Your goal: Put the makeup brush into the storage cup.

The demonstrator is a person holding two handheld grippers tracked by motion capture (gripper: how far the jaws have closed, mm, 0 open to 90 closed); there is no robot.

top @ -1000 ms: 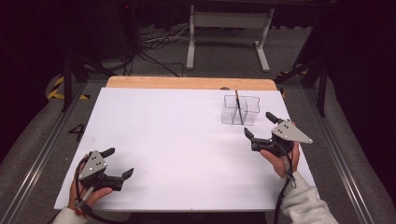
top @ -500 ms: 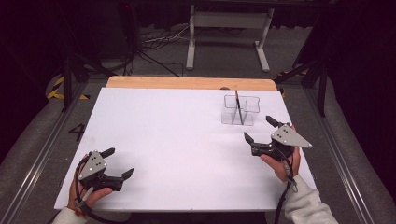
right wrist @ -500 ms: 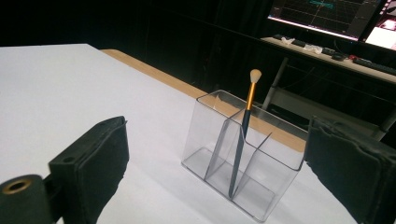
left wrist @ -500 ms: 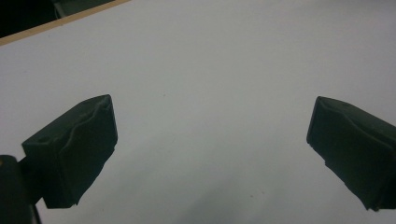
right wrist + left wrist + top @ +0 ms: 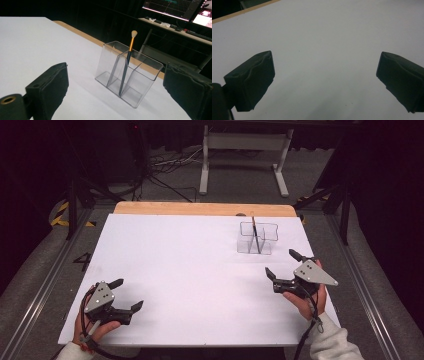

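My right gripper (image 5: 281, 264) is spread wide and holds nothing. Just past it stands a clear holder (image 5: 128, 73) with a small brush (image 5: 126, 61) inside, tip up, leaning on the middle wall. My left gripper (image 5: 129, 295) is spread wide too, empty, low at the near left of the white table (image 5: 190, 255), far from the holder.

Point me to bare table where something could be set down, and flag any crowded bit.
Bare: the whole middle of the white table, between the left gripper and right gripper, and the far left up to the wooden edge. Crowded: the far right, where the clear organizer holding a brush stands just beyond the right gripper. Both grippers' jaws stand open.
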